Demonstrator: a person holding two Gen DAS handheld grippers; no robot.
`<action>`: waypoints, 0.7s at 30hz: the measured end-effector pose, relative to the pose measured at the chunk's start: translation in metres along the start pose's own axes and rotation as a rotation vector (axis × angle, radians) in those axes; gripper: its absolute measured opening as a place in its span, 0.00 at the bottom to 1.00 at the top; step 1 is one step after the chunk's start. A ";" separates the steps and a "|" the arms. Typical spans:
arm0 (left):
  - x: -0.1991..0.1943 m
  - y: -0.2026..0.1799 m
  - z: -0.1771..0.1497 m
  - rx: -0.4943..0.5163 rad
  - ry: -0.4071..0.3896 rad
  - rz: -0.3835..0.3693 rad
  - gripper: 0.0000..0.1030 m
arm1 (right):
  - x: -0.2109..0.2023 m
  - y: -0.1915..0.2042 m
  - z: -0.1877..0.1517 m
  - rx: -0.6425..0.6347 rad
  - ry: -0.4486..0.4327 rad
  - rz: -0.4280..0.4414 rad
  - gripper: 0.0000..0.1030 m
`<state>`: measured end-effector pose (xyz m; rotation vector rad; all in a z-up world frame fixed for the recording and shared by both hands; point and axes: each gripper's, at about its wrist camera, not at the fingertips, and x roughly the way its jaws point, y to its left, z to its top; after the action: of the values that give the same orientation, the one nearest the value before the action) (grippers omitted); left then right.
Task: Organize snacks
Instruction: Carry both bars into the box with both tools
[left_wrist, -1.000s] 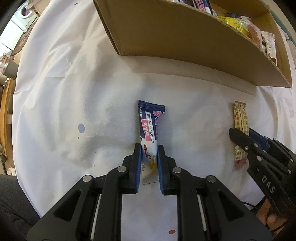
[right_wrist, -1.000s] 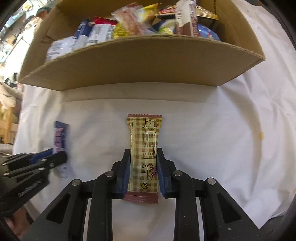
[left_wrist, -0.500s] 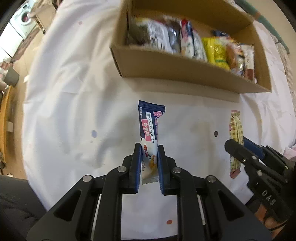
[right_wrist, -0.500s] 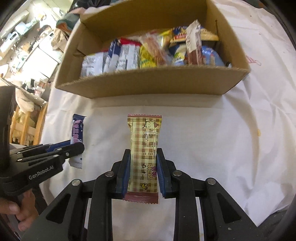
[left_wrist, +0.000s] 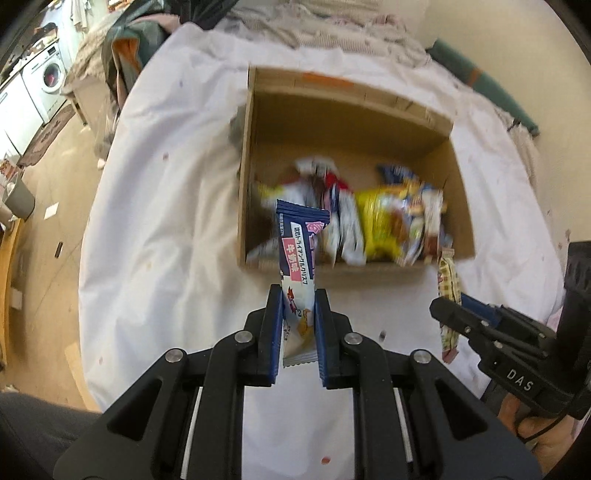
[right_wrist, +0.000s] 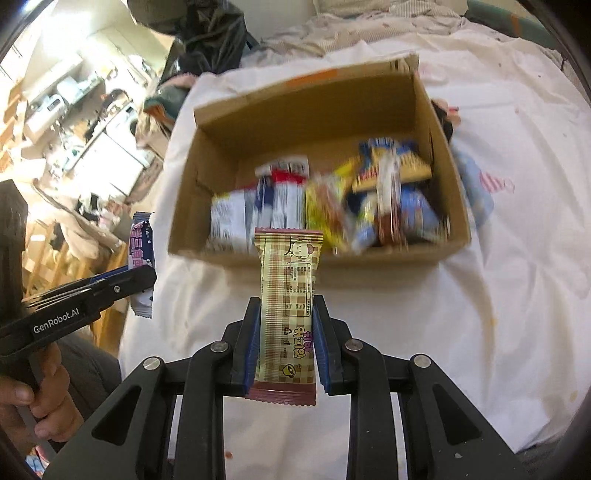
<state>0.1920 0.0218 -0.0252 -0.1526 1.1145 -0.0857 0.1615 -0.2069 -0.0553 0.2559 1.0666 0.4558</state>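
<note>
Left gripper (left_wrist: 298, 314) pinches my blue bar (left_wrist: 297, 258), right gripper (right_wrist: 284, 321) my plaid bar (right_wrist: 288, 291). At twelve o'clock, I see the box (right_wrist: 369, 92); its snacks (right_wrist: 332, 199) blur, labels unreadable. Fingers hide both bars' edges.

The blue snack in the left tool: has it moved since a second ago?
Yes. The blue snack has gone up with the left tool: it lay on the cloth below the box, and now overlaps the box's open top.

You've got a blue-and-white snack bar (left_wrist: 297, 273) and a tan plaid one (right_wrist: 288, 295), both lifted off the cloth before that half-full cardboard box (left_wrist: 373, 264).
</note>
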 end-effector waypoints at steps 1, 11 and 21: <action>0.000 -0.003 0.007 0.001 -0.011 -0.001 0.13 | -0.001 0.001 0.002 -0.003 -0.007 0.003 0.26; 0.028 -0.011 0.051 0.036 -0.056 0.005 0.13 | 0.012 0.004 0.063 -0.042 -0.094 0.030 0.27; 0.080 -0.013 0.048 0.072 -0.023 0.010 0.13 | 0.063 -0.014 0.068 -0.026 -0.043 0.031 0.27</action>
<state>0.2703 0.0010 -0.0736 -0.0835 1.0872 -0.1153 0.2508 -0.1880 -0.0787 0.2588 1.0152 0.4897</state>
